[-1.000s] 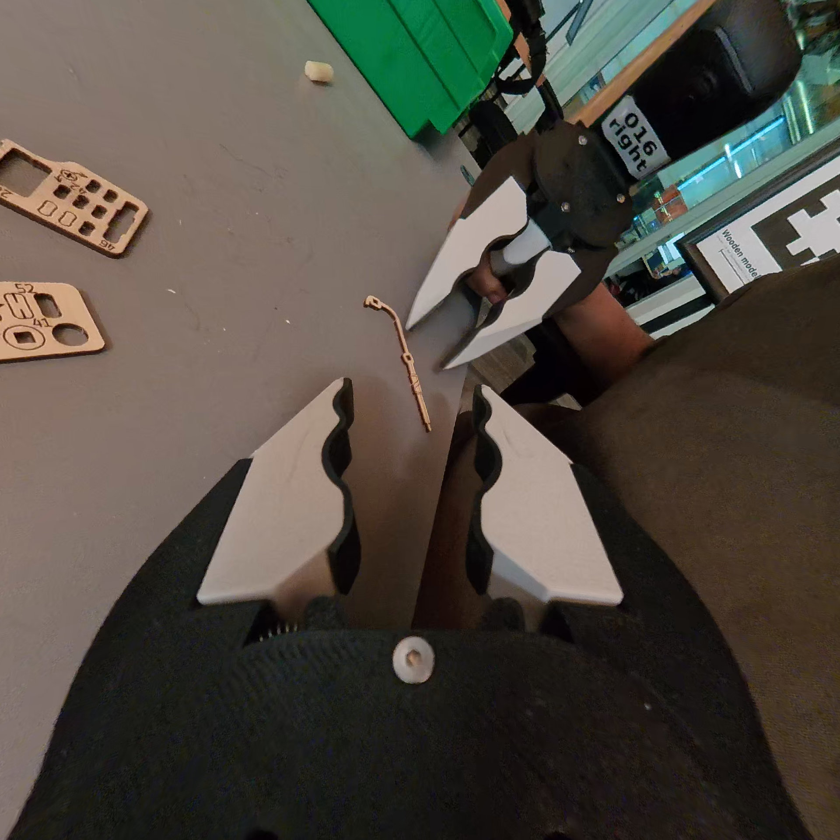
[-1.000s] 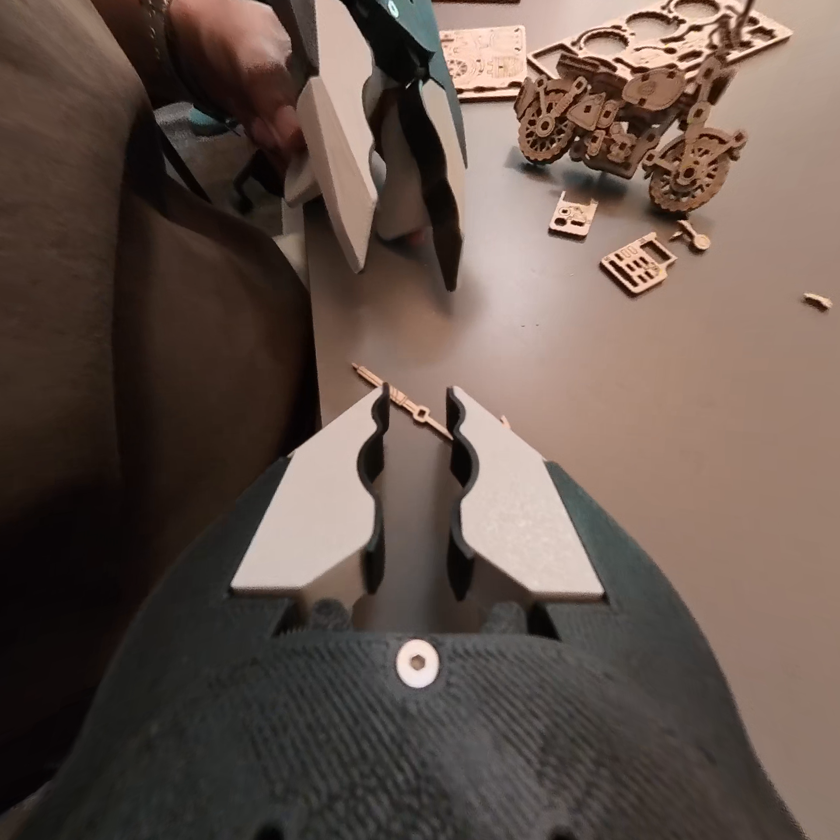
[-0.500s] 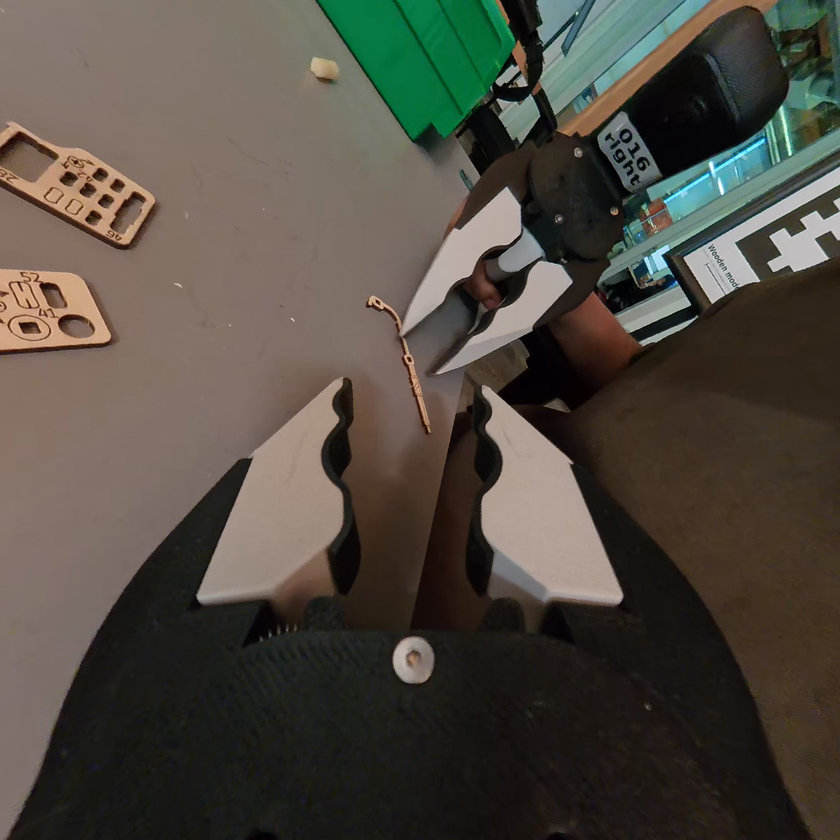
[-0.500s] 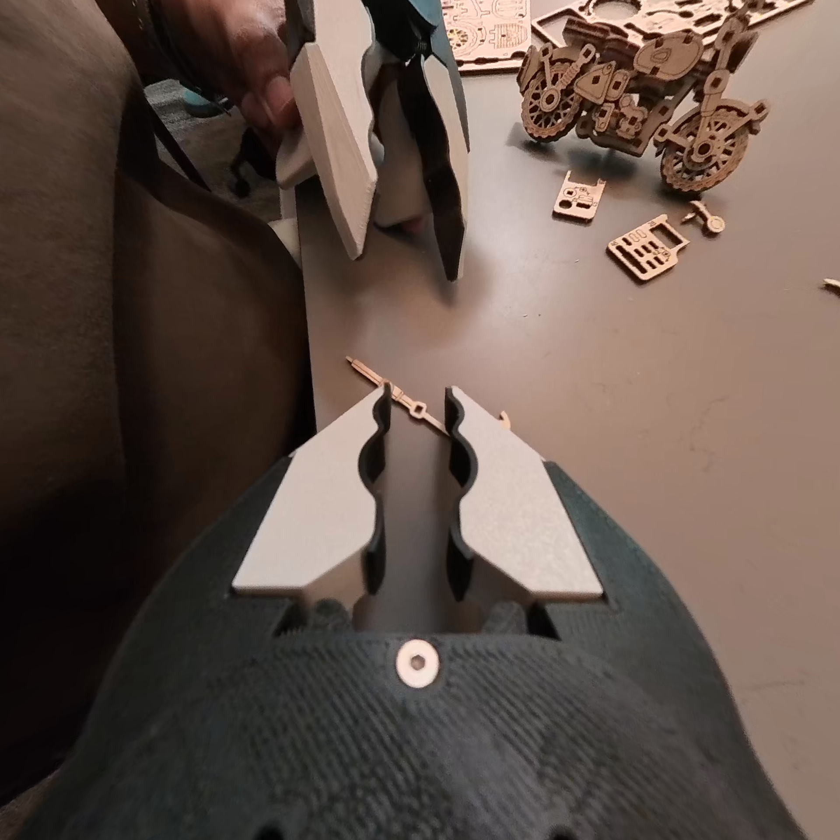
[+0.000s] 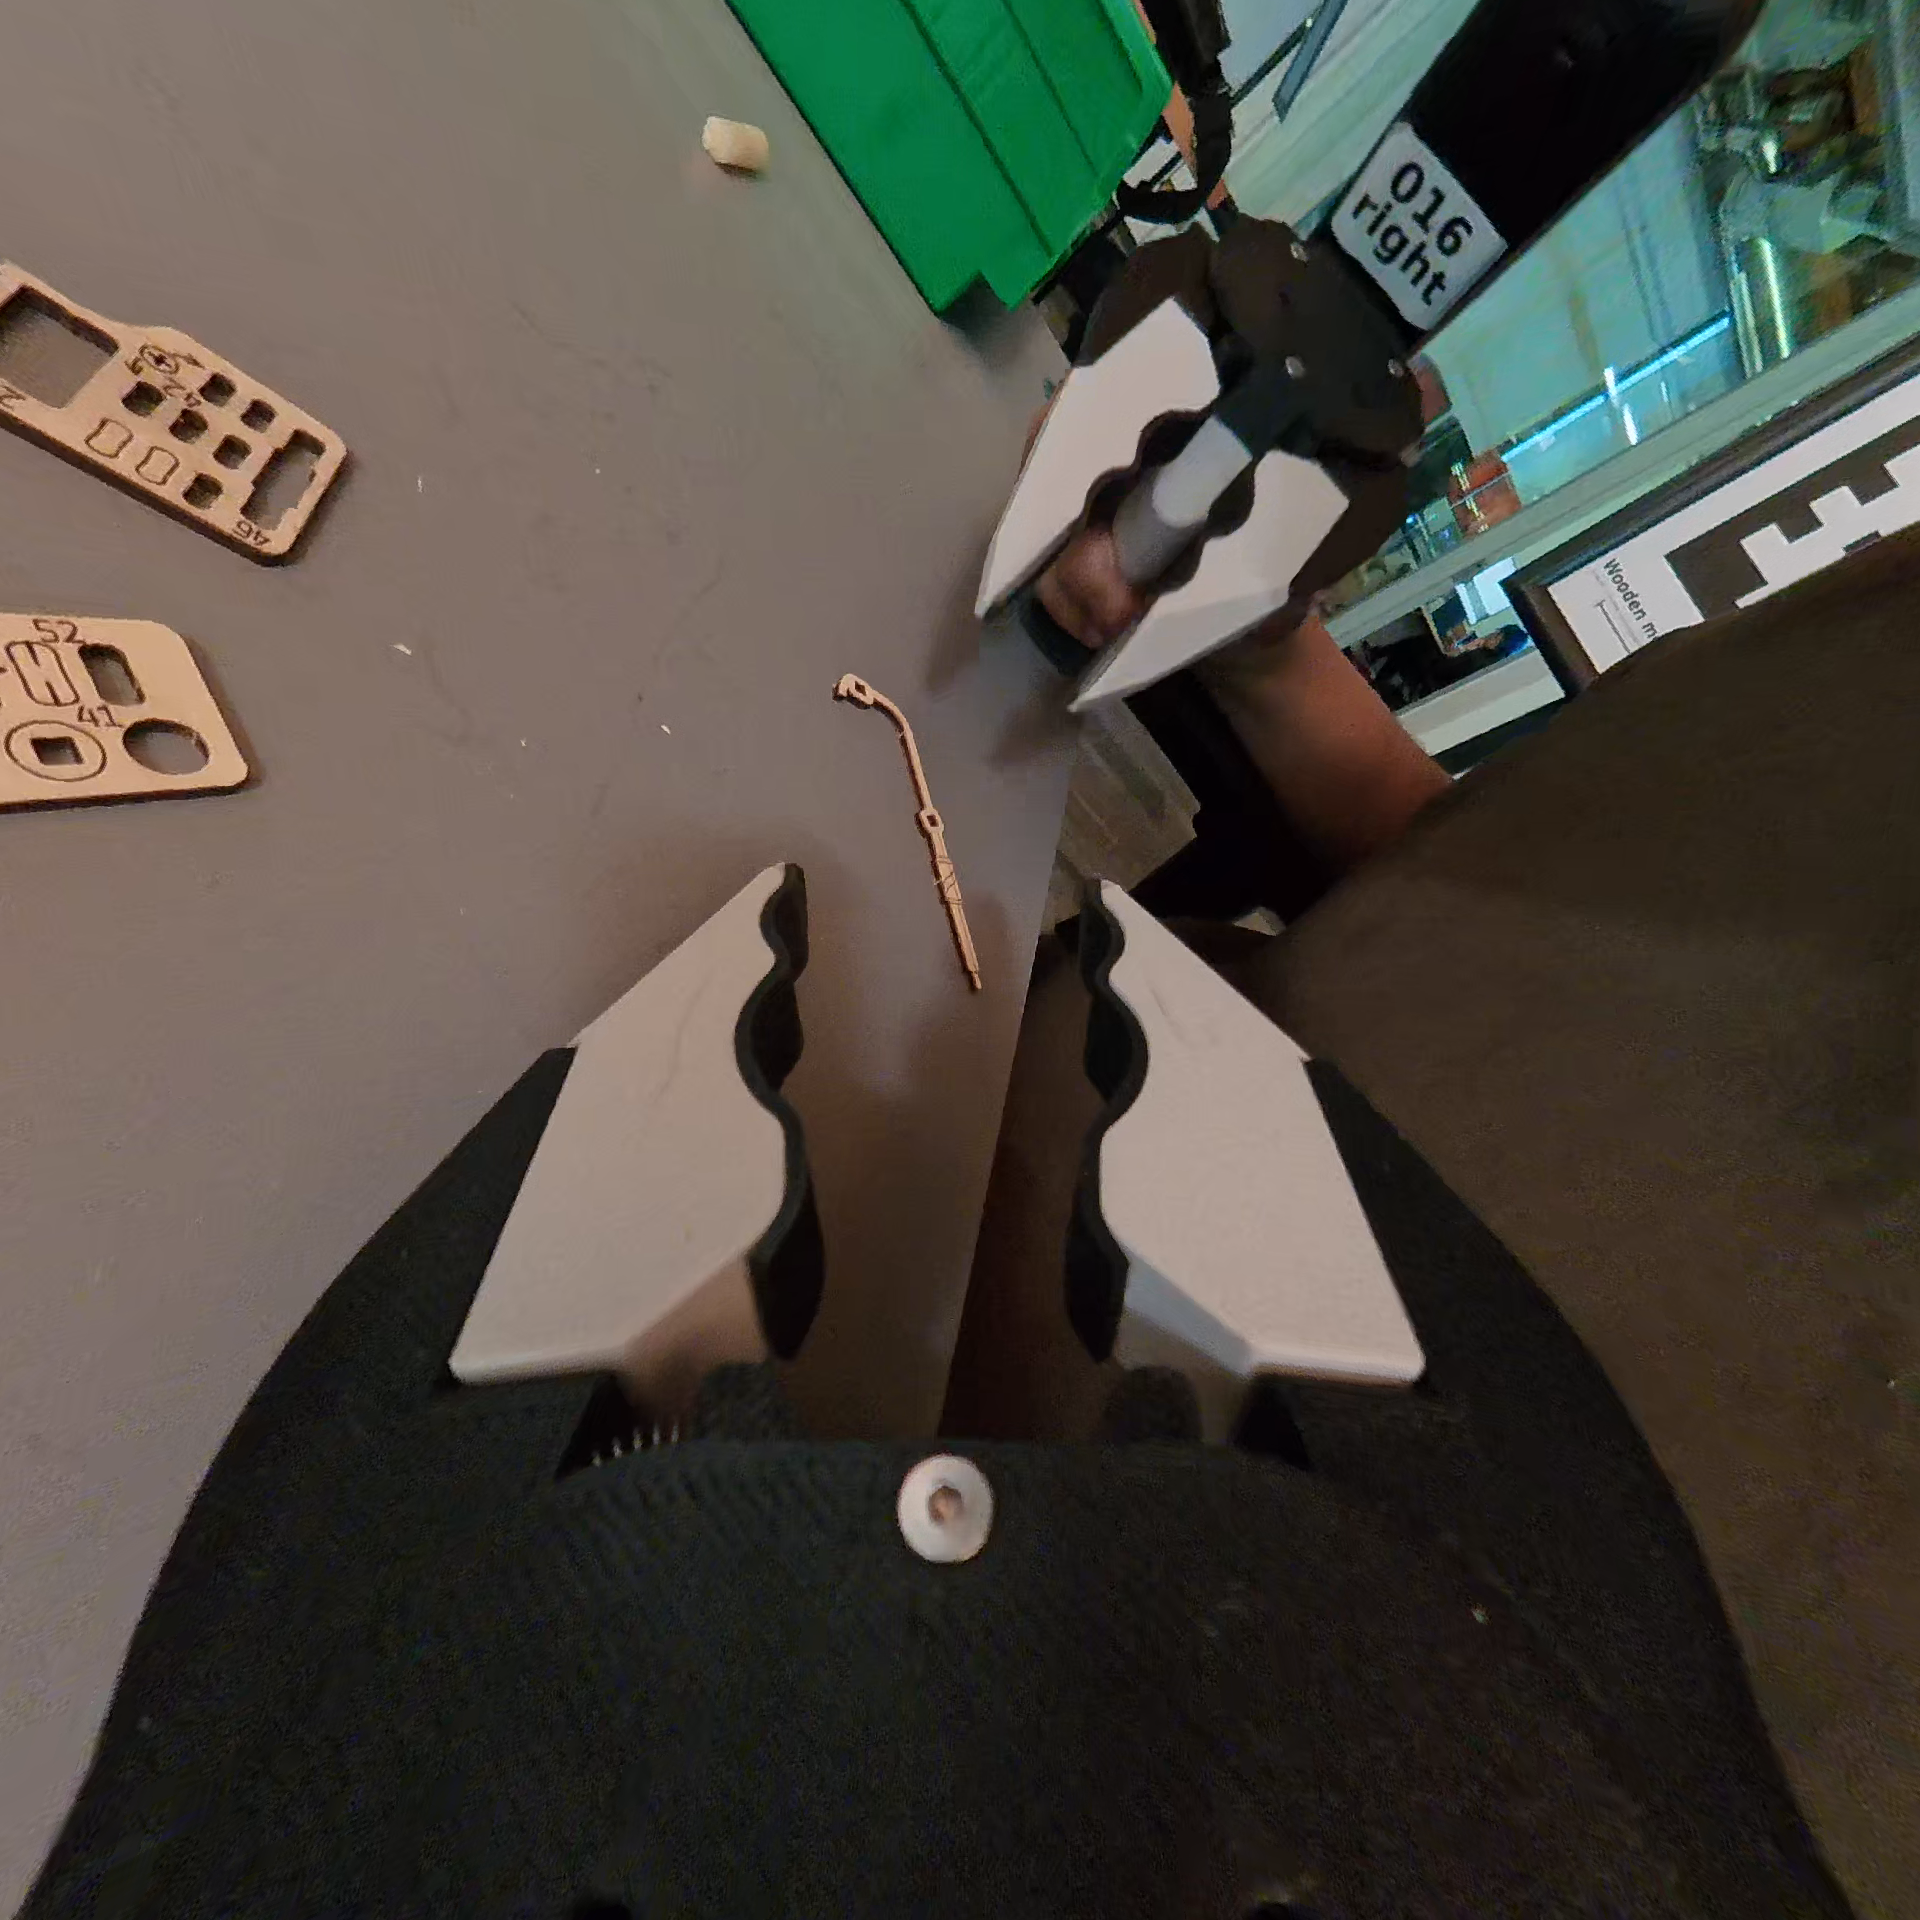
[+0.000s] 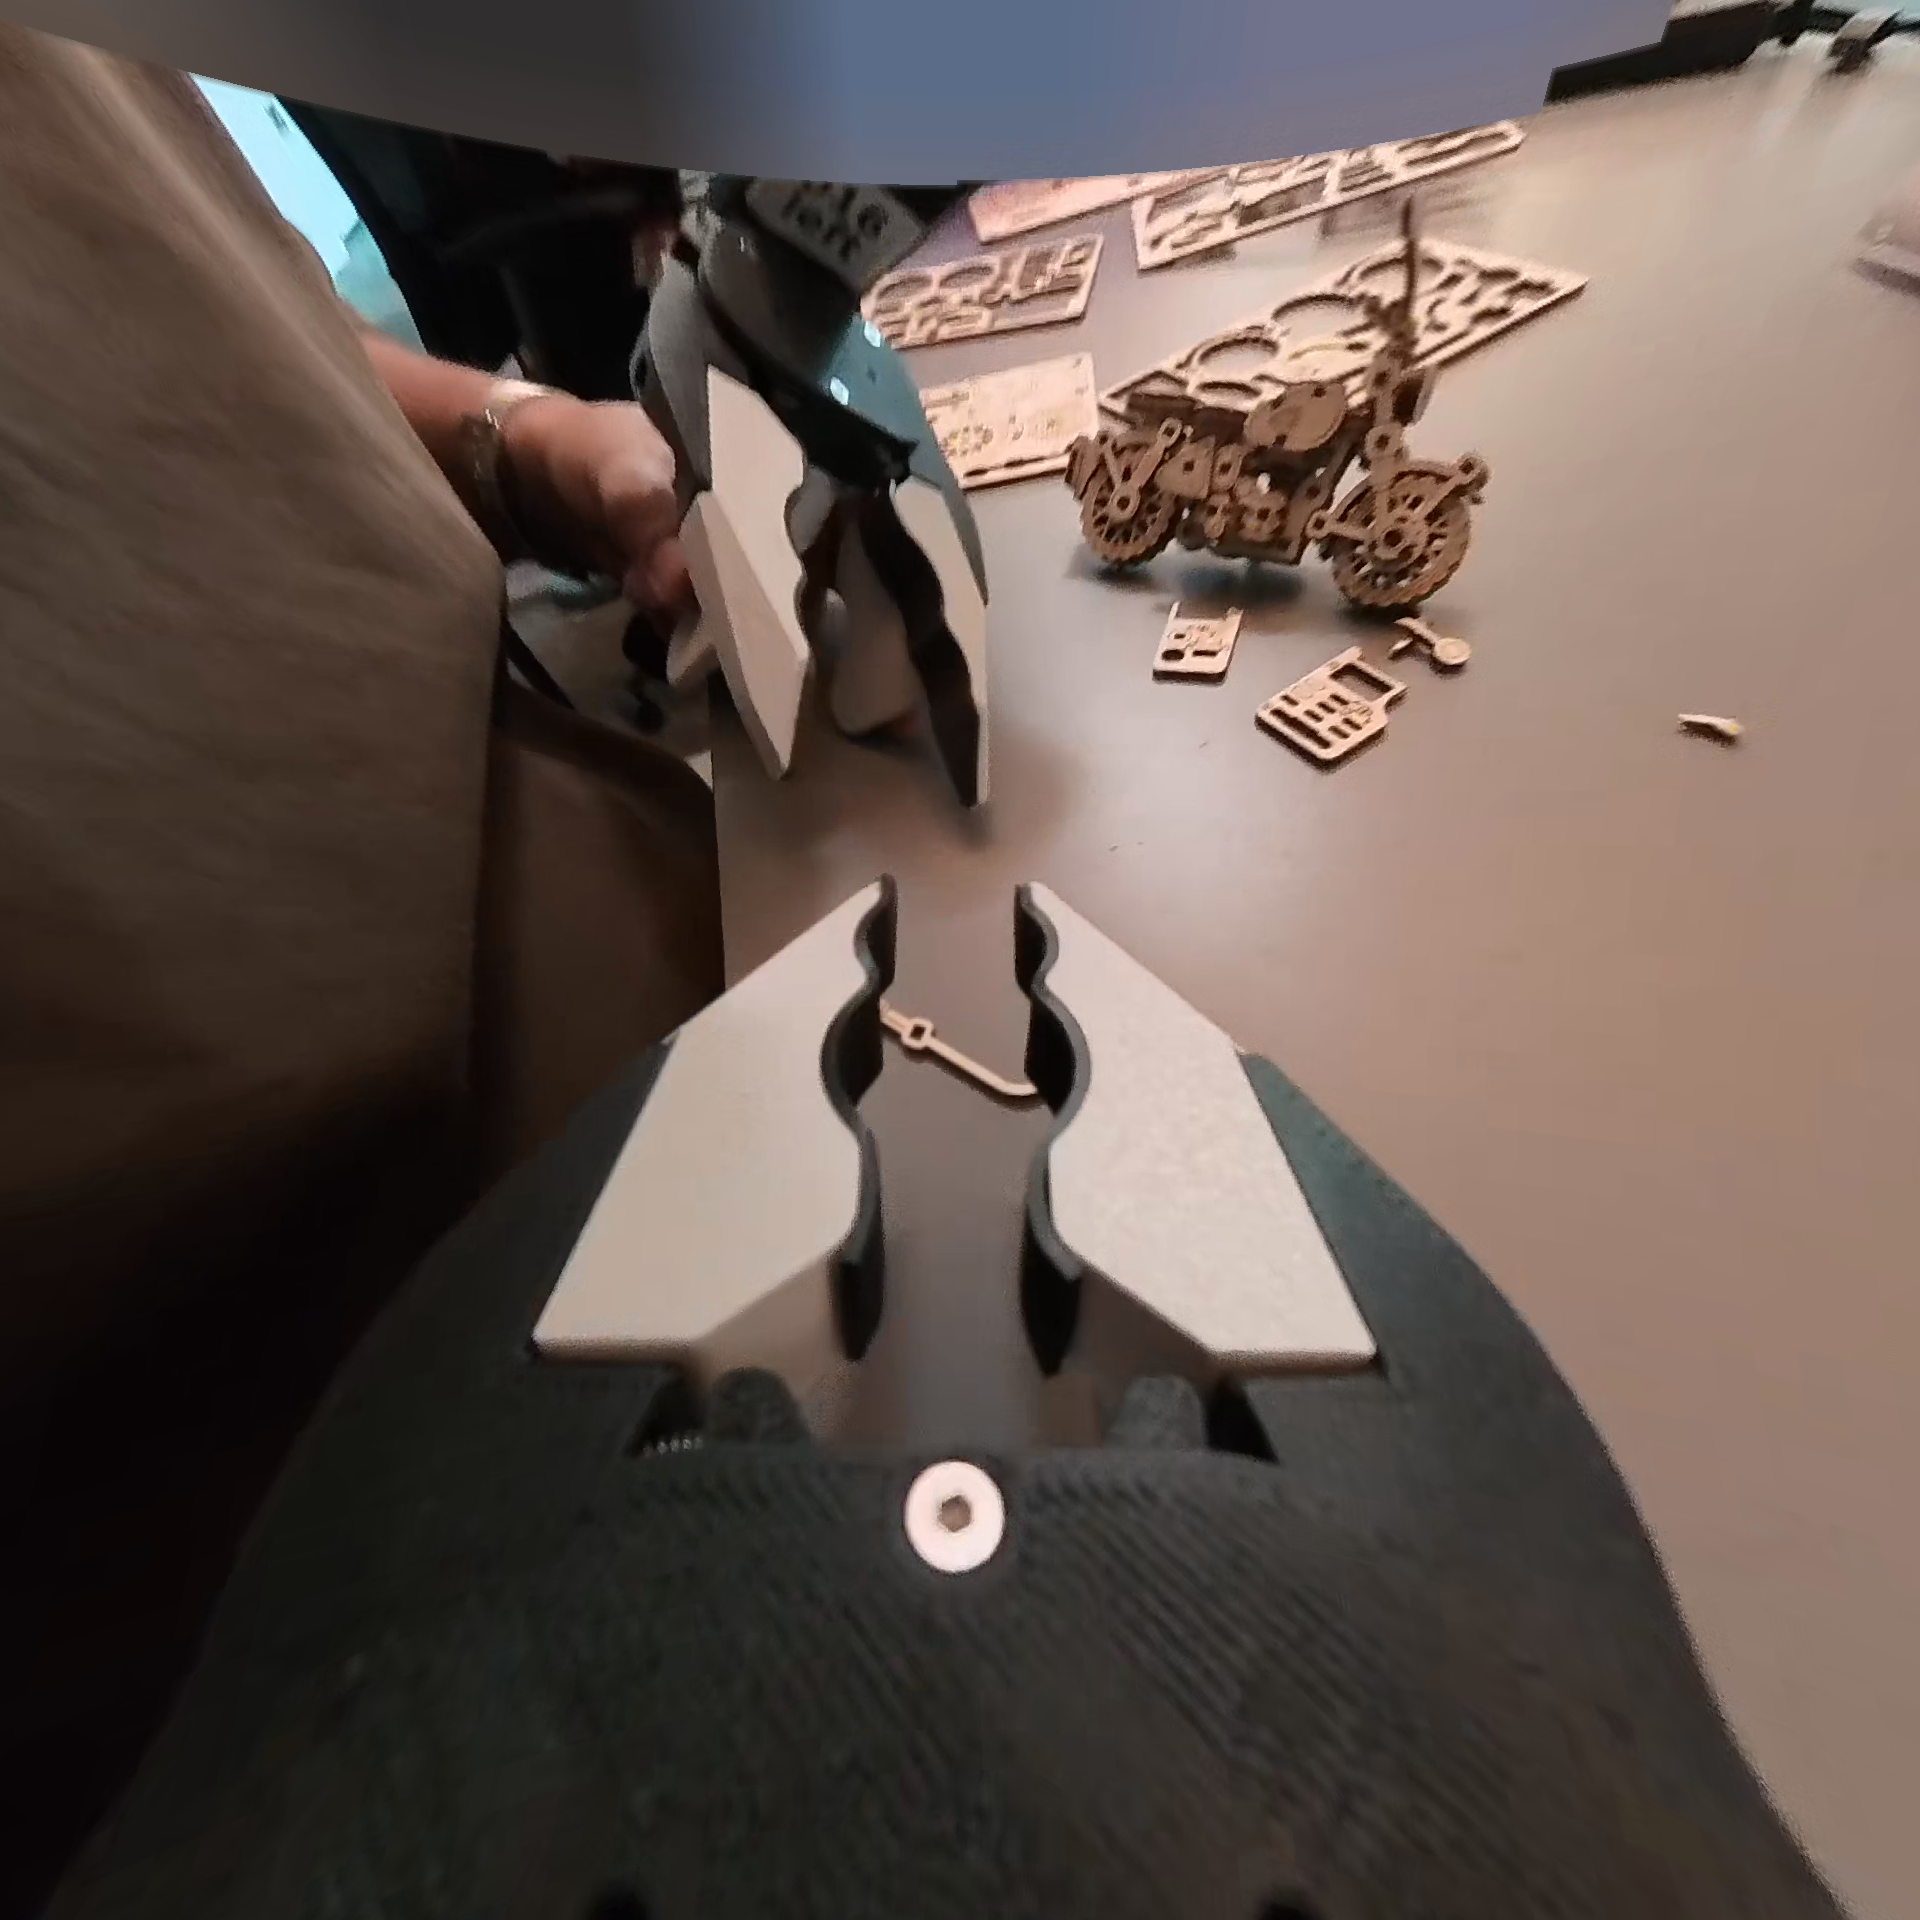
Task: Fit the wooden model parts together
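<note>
A thin wooden lever part (image 5: 920,821), pale, with a hooked far end and a notched shaft, lies flat on the grey table (image 5: 520,312) near its right edge. The left gripper (image 5: 940,904) hangs just short of it, jaws apart and empty. The right gripper (image 6: 956,899) hovers over the same piece, jaws also apart, holding nothing. A half-built wooden motorcycle model (image 6: 1278,488) stands far off, punched wooden sheets (image 5: 156,447) beside it.
</note>
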Available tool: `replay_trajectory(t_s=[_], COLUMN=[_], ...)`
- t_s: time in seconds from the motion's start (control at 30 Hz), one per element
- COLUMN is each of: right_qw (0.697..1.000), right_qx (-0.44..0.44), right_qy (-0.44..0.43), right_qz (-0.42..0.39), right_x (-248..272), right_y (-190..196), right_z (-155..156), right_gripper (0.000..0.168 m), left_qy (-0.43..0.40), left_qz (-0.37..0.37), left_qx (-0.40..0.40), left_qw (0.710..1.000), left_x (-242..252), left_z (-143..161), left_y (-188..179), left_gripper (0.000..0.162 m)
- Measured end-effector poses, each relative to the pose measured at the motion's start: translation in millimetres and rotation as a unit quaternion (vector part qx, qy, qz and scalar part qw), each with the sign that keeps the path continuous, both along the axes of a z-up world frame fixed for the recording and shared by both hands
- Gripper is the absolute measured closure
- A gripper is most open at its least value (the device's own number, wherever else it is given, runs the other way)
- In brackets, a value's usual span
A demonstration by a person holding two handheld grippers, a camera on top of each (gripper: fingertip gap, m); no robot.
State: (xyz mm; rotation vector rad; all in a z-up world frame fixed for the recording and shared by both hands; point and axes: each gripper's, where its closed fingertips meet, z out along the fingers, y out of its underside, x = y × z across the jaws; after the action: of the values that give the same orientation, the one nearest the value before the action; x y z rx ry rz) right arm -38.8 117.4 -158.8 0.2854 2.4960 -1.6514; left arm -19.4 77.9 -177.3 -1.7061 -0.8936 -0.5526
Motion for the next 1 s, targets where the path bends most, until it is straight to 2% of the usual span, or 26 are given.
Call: replay_trajectory(t_s=[0.17,1.0], right_qw=[0.999,1.0], right_qx=[-0.027,-0.006], right_qy=[-0.018,-0.017], right_qz=[-0.011,-0.005], right_x=[-6.2,-4.0], right_y=[3.2,0.6], right_z=[7.6,1.4], right_gripper=[0.147,0.147], left_qy=[-0.007,-0.014], left_qz=[0.0,0.0], left_qx=[0.006,0.012], left_qw=[1.0,1.0], left_x=[-0.4,-0.9], left_z=[0.8,1.4], left_y=[-0.4,-0.7], left_gripper=[0.111,0.111])
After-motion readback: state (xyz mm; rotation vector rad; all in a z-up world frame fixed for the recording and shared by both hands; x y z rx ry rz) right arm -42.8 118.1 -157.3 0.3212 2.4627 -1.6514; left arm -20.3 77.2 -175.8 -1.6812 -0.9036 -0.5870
